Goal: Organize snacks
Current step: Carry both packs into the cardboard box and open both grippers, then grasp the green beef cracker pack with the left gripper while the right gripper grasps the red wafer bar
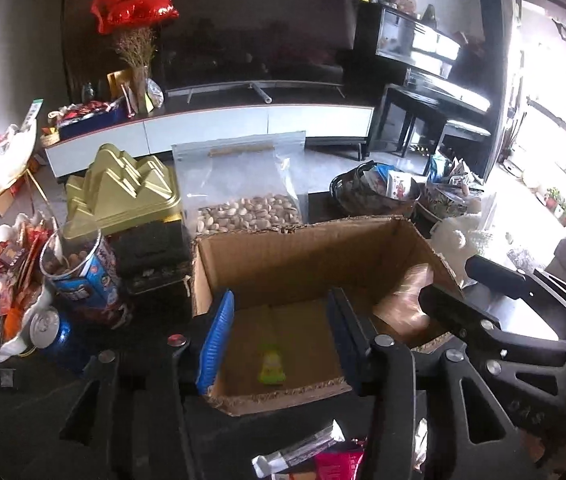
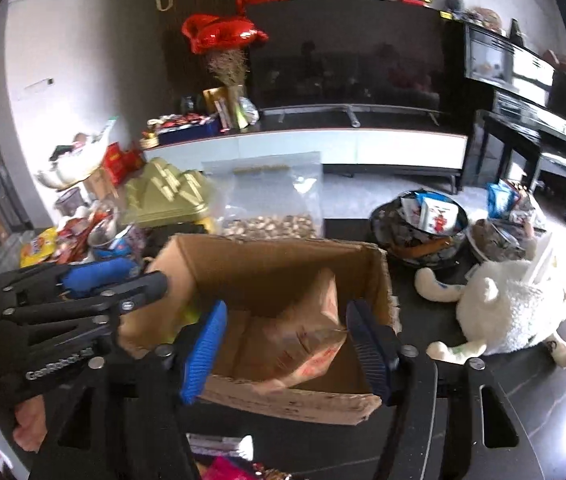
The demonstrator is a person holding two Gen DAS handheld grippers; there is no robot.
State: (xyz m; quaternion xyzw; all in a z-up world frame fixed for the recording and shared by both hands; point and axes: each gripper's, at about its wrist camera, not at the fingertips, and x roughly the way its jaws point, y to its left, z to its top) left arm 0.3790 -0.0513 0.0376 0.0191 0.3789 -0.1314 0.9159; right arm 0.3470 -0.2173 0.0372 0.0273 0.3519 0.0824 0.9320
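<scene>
Cardboard box (image 1: 303, 264) centre of dark table (image 2: 463, 392); holds small green packet (image 1: 271, 364) and brown bag (image 2: 303, 340). Left gripper (image 1: 279, 340), right gripper (image 2: 291, 344): fingers apart, empty, over box. Task partly done: wrapped snacks (image 1: 303, 454) near edge, pistachio bag (image 1: 243, 184) outside box.

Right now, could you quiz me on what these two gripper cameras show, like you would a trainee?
1. True or false: the left gripper is shut on a snack.
2. What lies in the cardboard box beside the brown packet?
A. a green-and-yellow packet
B. a blue can
C. a white plush toy
3. What fills the bottom of the clear zip bag behind the box?

Key:
1. False; both it and the right gripper are open and empty.
2. A, the green-and-yellow packet.
3. Nuts in pale shells.
</scene>
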